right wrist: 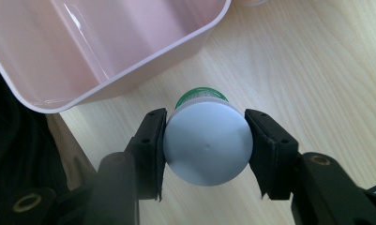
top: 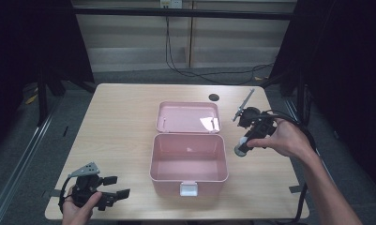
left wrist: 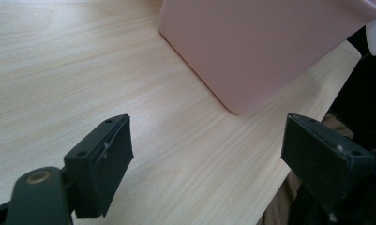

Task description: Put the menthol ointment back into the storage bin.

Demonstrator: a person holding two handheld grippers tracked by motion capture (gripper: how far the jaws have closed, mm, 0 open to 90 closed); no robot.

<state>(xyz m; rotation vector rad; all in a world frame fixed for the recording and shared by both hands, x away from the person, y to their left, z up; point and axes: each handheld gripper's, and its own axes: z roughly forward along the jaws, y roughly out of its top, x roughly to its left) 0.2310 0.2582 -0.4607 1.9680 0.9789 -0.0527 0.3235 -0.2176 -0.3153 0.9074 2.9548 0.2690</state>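
Right gripper (right wrist: 205,149) is clamped on a small bottle (right wrist: 207,143) — both pads pressed on its white cap, a bit of green showing under the cap. In the high view the right gripper (top: 245,140) holds the bottle (top: 241,149) just off the right wall of the pink box (top: 189,176), toward the right edge of the tabletop (top: 120,122). Bottle is at or just above the wood; contact can't be told. It is outside the box, near the rim.

Left gripper (top: 111,187) rests at the near left corner of the tabletop, jaws wide apart, nothing between them. In the left gripper view its pads (left wrist: 113,154) frame bare wood, with the pink box wall (left wrist: 251,51) ahead and apart from them.

Box sits mid-tabletop toward the near edge, lid (top: 188,117) swung open and lying flat behind it, white latch (top: 188,189) on the front wall. Inside looks empty.

Progress, my read: box is open, bottle is grasped — placing it inside is not yet done. Left: lift over the right rim, lower in, release; maybe close the lid after.

Counts: one box with one lid, one latch, one bottle, two grippers. One dark round hole (top: 214,97) near the far edge of the tabletop.
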